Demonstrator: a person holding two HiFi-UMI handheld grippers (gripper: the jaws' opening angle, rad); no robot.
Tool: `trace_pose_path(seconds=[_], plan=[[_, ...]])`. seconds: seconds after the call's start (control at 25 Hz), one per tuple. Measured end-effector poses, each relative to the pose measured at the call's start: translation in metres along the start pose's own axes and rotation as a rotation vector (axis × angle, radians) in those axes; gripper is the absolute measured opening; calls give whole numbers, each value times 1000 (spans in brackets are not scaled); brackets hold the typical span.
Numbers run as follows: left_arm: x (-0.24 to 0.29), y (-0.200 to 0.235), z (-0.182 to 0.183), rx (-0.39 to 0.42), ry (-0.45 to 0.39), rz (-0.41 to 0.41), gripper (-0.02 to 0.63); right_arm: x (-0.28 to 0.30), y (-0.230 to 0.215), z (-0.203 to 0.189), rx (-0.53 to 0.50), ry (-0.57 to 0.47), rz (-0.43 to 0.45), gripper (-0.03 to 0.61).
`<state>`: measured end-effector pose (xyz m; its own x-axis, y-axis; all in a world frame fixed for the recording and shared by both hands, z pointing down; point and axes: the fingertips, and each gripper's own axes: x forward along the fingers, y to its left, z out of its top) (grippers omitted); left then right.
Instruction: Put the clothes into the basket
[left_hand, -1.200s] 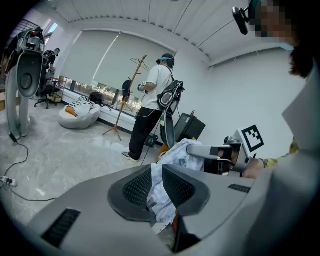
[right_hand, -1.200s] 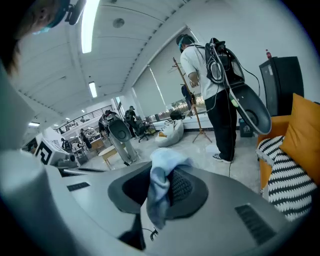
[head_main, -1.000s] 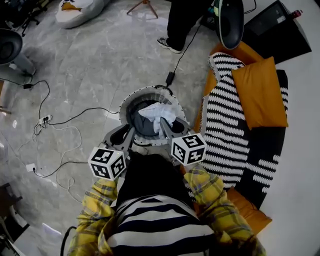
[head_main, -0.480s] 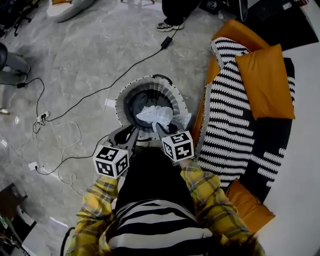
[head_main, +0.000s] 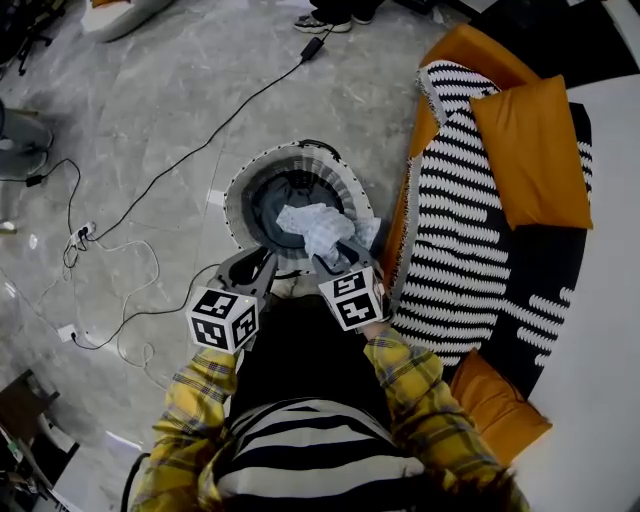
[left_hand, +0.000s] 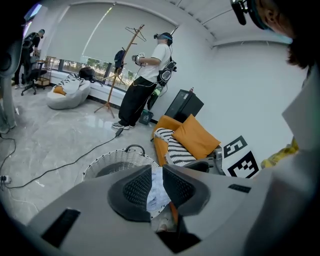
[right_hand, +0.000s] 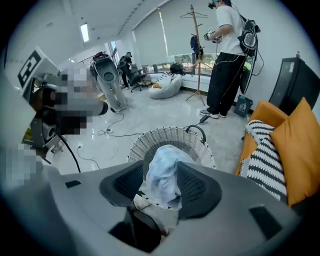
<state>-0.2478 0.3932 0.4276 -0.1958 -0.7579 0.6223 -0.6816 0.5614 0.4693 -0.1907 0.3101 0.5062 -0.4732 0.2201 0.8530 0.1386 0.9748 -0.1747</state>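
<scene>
Right gripper: jaws opening, pale crumpled cloth sits between them. It brushes the right pad and looks loose, not clamped. The gripper points steeply down, with the basket directly ahead of and below its tips. The cloth bunches over the basket's near rim, mostly inside the opening.

Left gripper: jaws nearly together, thin slit between the pads, nothing gripped that I can see. The pale cloth shows through the slit from beyond. The basket is just ahead of it and slightly to its right, and its tips stand near the outside of the rim.

A dark grey garment lies in the basket bottom, under the cloth and beyond both grippers.

To the right of the right gripper is an orange sofa with a black-and-white striped throw and an orange cushion. Cables run over the marble floor left of the left gripper. A person stands well beyond the basket.
</scene>
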Motion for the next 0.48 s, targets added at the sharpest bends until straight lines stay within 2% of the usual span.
trace_pose_path(seconds=[0.24,0.48], plan=[[3,-5,3,1,-3,-9,60,-14,-13,22,39,-93,-16,219],[3,-11,8,13,-16,-19,60,-27,-9,23,106,-152,-10,156]])
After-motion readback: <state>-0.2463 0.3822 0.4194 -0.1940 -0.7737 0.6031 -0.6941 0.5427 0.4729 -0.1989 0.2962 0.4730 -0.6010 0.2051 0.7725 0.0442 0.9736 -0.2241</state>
